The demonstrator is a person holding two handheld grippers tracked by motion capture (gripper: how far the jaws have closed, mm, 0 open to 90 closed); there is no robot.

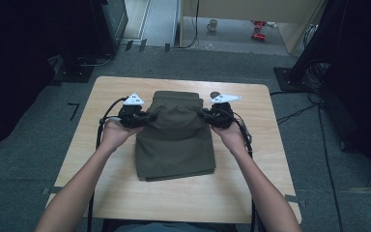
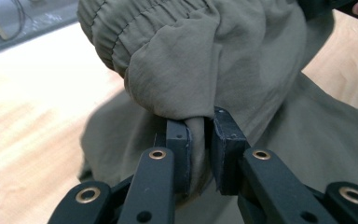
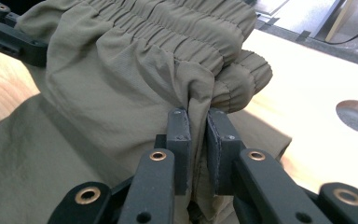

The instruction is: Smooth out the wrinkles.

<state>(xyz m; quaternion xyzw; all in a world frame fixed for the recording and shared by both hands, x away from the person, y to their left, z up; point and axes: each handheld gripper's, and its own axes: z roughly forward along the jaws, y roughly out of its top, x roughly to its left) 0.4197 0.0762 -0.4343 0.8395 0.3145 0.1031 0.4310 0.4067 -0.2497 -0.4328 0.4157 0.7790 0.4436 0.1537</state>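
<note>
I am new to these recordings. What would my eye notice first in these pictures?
First, the olive shorts folded in the middle of the wooden table. Next, the left gripper and the right gripper, each shut on a side of the cloth near the elastic waistband, which is held up off the table.

We see olive-green shorts (image 1: 176,133) of thin woven cloth, matt and finely creased, with a puckered elastic waistband (image 3: 186,32). The table (image 1: 111,188) under the shorts is pale wood, smooth, with visible grain and a soft sheen. Each hand-held gripper, left (image 2: 199,144) and right (image 3: 198,140), looks like matt black plastic with brass-coloured metal rivets; the pads (image 2: 226,140) seem rubbery and slightly rough.
</note>
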